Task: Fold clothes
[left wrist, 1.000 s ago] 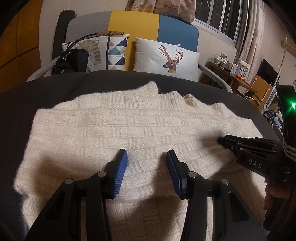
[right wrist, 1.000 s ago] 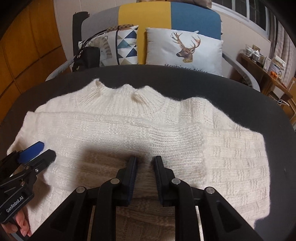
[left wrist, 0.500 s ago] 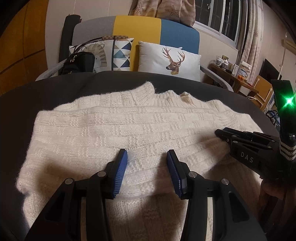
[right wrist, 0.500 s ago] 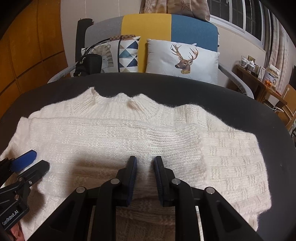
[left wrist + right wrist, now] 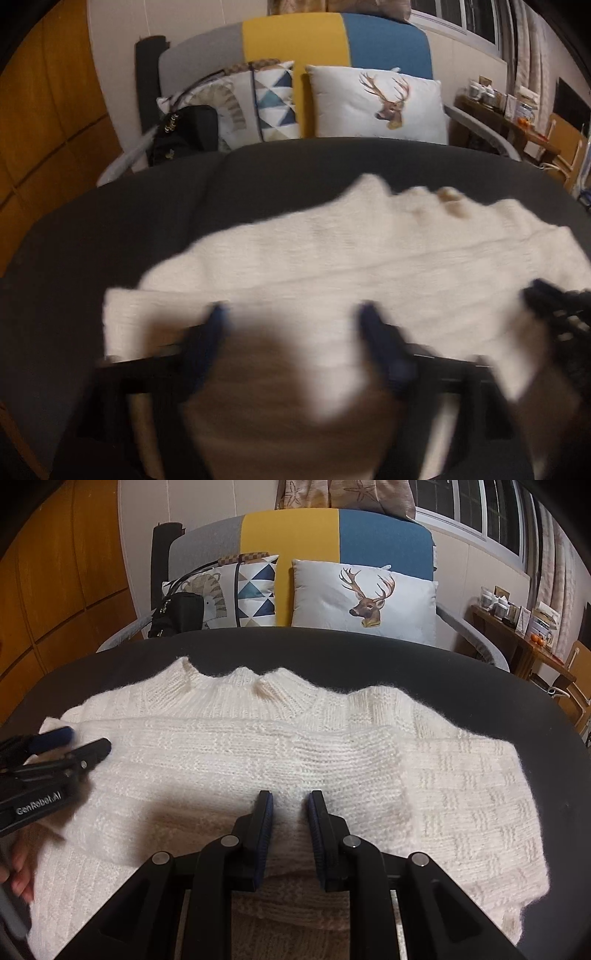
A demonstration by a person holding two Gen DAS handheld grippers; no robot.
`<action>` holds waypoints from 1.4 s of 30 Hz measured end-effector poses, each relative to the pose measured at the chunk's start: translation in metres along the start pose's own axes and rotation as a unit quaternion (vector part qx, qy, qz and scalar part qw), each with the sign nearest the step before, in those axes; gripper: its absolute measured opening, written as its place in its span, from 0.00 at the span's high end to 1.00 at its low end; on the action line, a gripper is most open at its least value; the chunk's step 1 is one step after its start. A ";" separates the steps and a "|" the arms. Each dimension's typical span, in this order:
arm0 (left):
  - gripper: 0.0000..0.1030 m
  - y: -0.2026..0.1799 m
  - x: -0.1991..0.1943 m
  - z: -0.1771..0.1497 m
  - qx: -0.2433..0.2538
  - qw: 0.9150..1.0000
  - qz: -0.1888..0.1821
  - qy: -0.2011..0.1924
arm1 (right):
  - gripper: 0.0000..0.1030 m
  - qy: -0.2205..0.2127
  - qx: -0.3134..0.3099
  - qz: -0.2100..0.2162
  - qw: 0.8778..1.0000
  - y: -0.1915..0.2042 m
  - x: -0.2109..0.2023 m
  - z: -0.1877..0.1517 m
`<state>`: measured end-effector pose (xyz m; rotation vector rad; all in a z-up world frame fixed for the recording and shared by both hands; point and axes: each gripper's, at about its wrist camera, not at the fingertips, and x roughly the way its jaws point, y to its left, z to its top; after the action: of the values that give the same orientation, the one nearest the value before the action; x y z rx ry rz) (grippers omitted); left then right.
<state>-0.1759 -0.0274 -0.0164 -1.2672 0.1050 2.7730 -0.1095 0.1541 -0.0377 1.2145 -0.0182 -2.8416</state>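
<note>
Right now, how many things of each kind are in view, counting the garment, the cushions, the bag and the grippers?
Cream knitted sweater on the dark surface: 1
Printed cushions: 2, one with a deer, one with triangles
Black bag: 1
Grippers: 2, left gripper, fingers opening, and right gripper
Total: 6

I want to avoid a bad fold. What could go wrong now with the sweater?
1. The left hand-held gripper is opening with knit between its fingers; the fold may slip or snag.
2. The right hand-held gripper pinches a ridge of the sweater; pulling could stretch the loose knit.
</note>
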 end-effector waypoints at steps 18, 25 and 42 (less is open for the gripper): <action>0.03 0.009 0.006 -0.009 -0.020 1.000 -0.019 -0.015 | 0.85 0.045 -0.019 0.123 0.991 0.060 0.017 0.048; 0.02 0.007 0.006 -0.009 -0.014 1.000 -0.017 -0.016 | 0.95 0.026 0.091 0.127 0.987 -0.013 0.014 0.033; 0.02 0.008 0.006 -0.009 -0.014 1.000 -0.016 -0.023 | 0.98 0.075 0.062 0.027 0.995 -0.033 0.091 0.101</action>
<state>-0.1740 -0.0363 -0.0272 -1.2006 0.0417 2.7835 -0.2469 0.1814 -0.0344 1.4266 -0.2223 -2.7306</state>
